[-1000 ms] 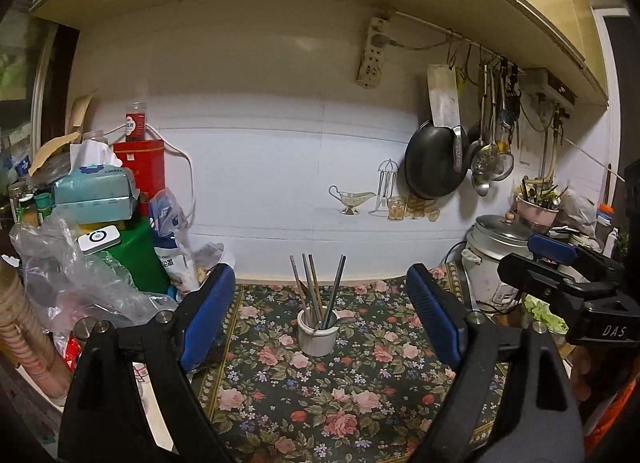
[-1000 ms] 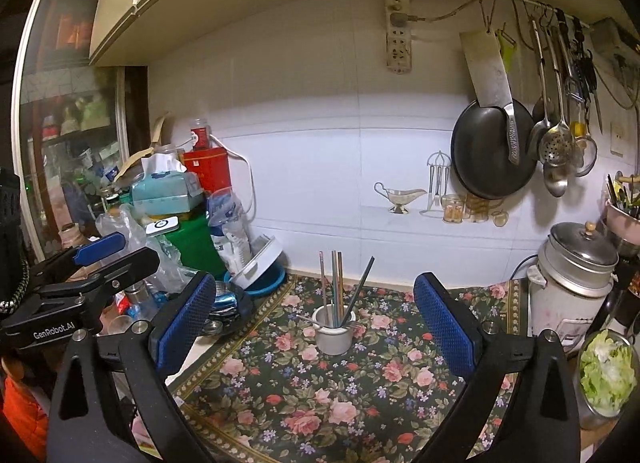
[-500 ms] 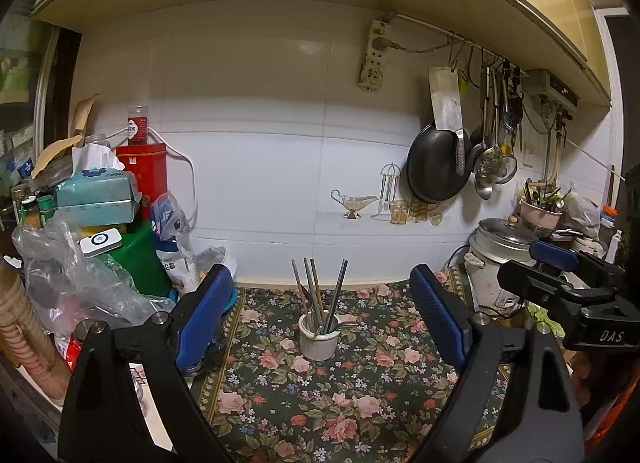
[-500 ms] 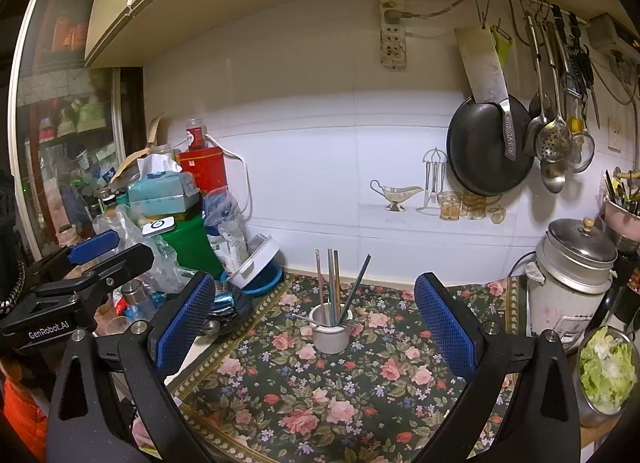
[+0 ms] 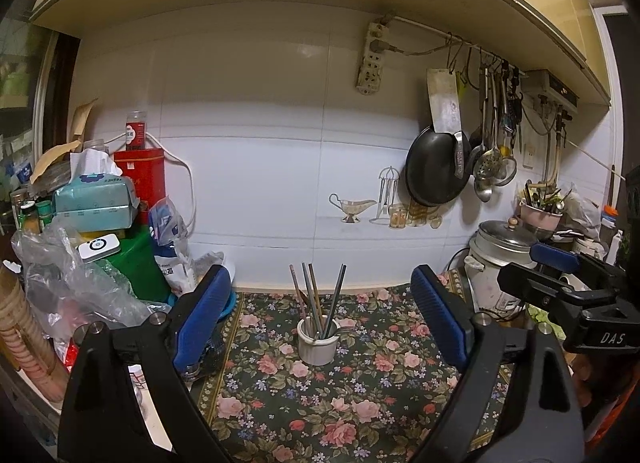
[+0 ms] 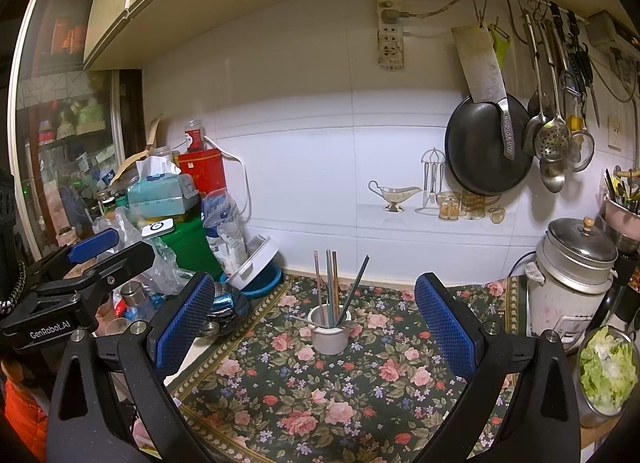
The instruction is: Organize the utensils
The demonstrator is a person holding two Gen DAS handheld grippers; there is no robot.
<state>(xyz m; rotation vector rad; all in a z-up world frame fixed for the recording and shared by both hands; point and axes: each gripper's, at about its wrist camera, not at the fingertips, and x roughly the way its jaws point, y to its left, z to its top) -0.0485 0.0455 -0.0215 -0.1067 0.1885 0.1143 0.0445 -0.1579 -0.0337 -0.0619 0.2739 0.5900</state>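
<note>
A small white cup [image 5: 317,345] stands on the floral cloth [image 5: 360,403] and holds several upright chopsticks [image 5: 320,303]; a fork lies against its rim [image 5: 347,330]. The cup also shows in the right wrist view [image 6: 330,333] with the chopsticks [image 6: 332,287]. My left gripper [image 5: 320,327] is open and empty, held back from the cup. My right gripper [image 6: 316,327] is open and empty, also held back from the cup. Each gripper shows at the edge of the other's view: the right one [image 5: 568,287] and the left one [image 6: 92,263].
Clutter fills the left: tissue pack [image 5: 94,199], red tin [image 5: 142,179], green box [image 5: 132,263], plastic bags, a blue bowl [image 6: 260,283]. A rice cooker [image 6: 572,283] and a lettuce bowl [image 6: 608,375] stand on the right. A pan [image 6: 486,147], cleaver and ladles hang on the wall.
Both grippers have drawn back and tilted up slightly; the cup sits a little lower and farther in both views. Nothing was taken hold of.
</note>
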